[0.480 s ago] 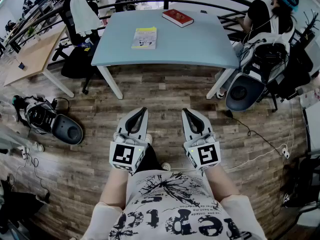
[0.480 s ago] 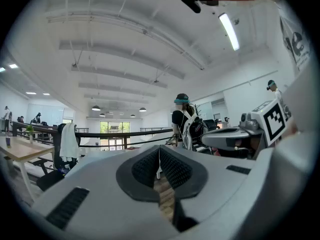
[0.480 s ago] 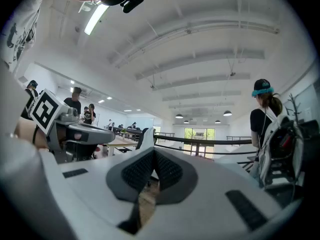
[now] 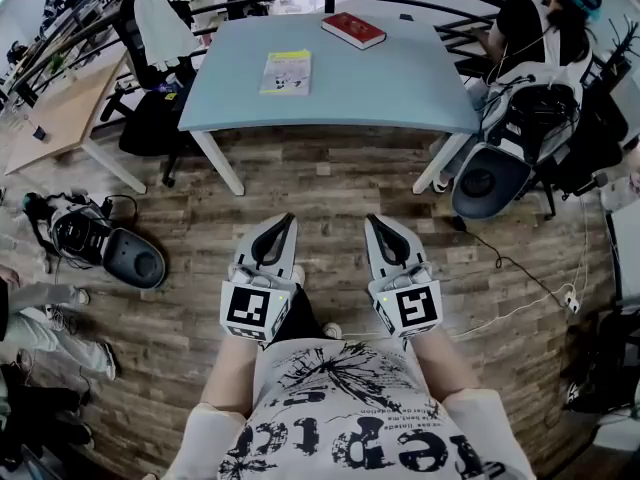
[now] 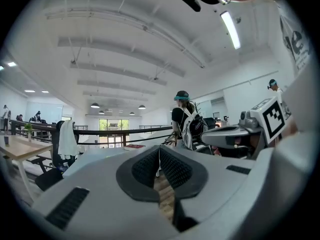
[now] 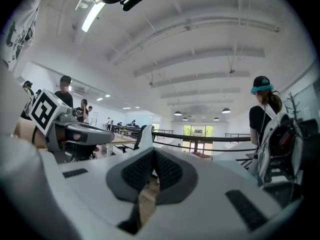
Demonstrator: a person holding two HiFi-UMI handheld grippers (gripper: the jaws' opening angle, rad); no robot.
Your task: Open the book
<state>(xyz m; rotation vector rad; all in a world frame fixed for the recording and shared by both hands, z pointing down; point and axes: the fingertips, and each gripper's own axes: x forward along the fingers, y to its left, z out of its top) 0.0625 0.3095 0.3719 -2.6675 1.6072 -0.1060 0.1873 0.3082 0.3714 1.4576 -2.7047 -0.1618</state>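
Standing well back from the pale blue worktop [image 4: 400, 78], the person holds the left gripper [image 4: 284, 222] and right gripper [image 4: 372, 221] level over the plank floor [image 4: 330, 183], both sets of jaws clenched on nothing, ribbed dark pads pressed together.

Two books lie on that worktop, both closed. A red book [image 4: 353, 30], thick and stiff-looking like a hardback, sits at the worktop's far edge beside the railing. A thin yellow-and-white booklet [image 4: 286, 72] lies flat nearer the worktop's middle-left.

Trouble I'd expect: with two candidates, the wrong one may get opened. The worktop looks smooth, so a jaw nudging a cover would likely slide the book rather than lift it, unless the other gripper pins it. The red book could be pushed off the far edge. The booklet's limp cover gives little lip to catch and might crease.

A cable [image 4: 505, 266] trails across the floor off the worktop's right corner, where a seated person [image 4: 525, 33] and a bag [image 4: 530, 118] crowd the approach; the walk-up could snag there.
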